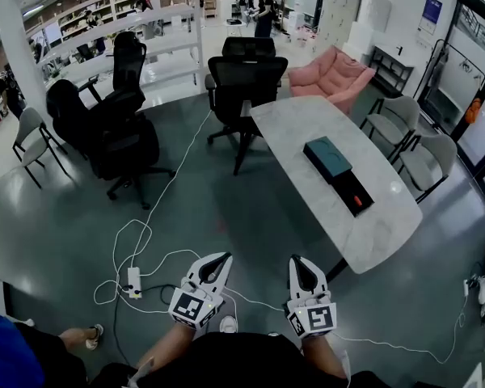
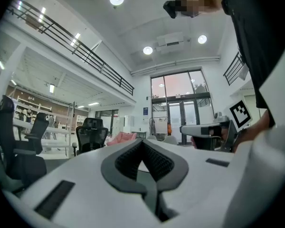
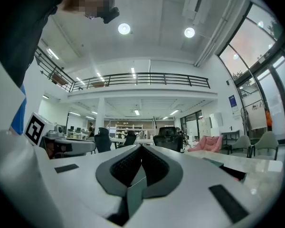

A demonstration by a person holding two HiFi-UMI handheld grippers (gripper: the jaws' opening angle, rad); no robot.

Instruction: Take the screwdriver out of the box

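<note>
Well ahead of me, a shallow black box (image 1: 354, 192) lies open on the white marble table (image 1: 307, 124), with something red-orange in it that I take for the screwdriver (image 1: 357, 198). Its teal lid (image 1: 326, 158) lies just beyond it. Both grippers are held low, close to my body and short of the table. The left gripper (image 1: 224, 257) has its jaws together and nothing in them; the right gripper (image 1: 294, 259) is likewise shut and empty. In the right gripper view, the right gripper (image 3: 141, 147) points level, with the box (image 3: 233, 172) off to its right.
Black office chairs (image 1: 244, 79) stand at the table's far end and to the left (image 1: 121, 128). White cables and a power strip (image 1: 133, 281) lie on the grey floor near my feet. Grey chairs (image 1: 424, 160) and a pink sofa (image 1: 331, 75) sit beyond the table.
</note>
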